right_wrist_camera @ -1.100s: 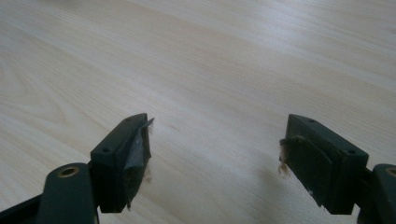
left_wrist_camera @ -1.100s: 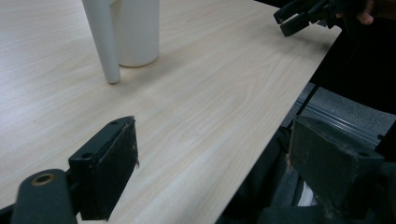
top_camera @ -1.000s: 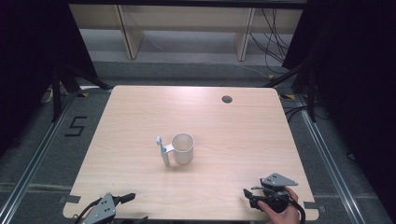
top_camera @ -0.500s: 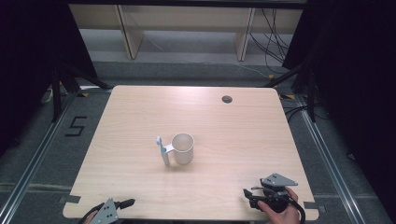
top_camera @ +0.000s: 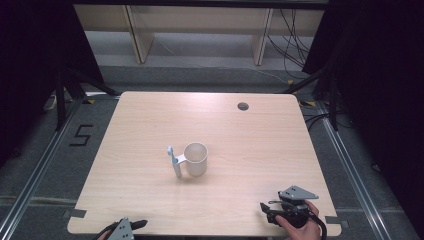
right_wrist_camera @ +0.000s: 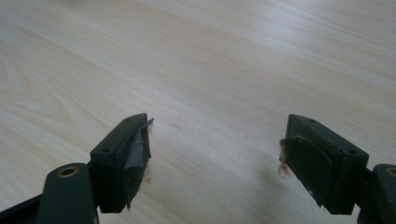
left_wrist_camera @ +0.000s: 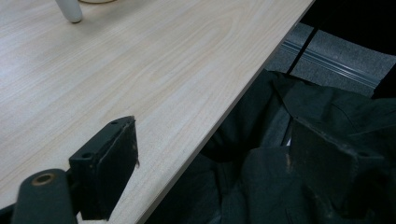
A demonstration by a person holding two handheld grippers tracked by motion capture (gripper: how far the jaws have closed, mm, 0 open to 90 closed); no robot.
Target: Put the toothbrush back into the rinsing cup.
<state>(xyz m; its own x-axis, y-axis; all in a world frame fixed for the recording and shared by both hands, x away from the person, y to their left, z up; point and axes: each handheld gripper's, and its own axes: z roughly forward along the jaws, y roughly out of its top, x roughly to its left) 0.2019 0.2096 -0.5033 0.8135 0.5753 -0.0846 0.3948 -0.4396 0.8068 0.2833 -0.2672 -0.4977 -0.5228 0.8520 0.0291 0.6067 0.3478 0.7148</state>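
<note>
Both hand-held grippers, left (top_camera: 131,226) and right (top_camera: 268,210), sit wide open at the worktop's (top_camera: 150,115) near edge; the mug (top_camera: 195,159) stands mid-worktop, well apart. A hurried reach could topple it.

A lab or recording studio is shown, not a home. A bare wooden table (top_camera: 150,125) with a cable hole (top_camera: 243,106) is set on a grey carpeted floor (top_camera: 200,75), which is marked with a taped "5" (top_camera: 81,135). Metal rails (top_camera: 30,185) are laid along both sides, black curtains (top_camera: 30,60) are hung around, and loose cables (top_camera: 292,40) are trailed beside pale shelving (top_camera: 200,25) behind.
</note>
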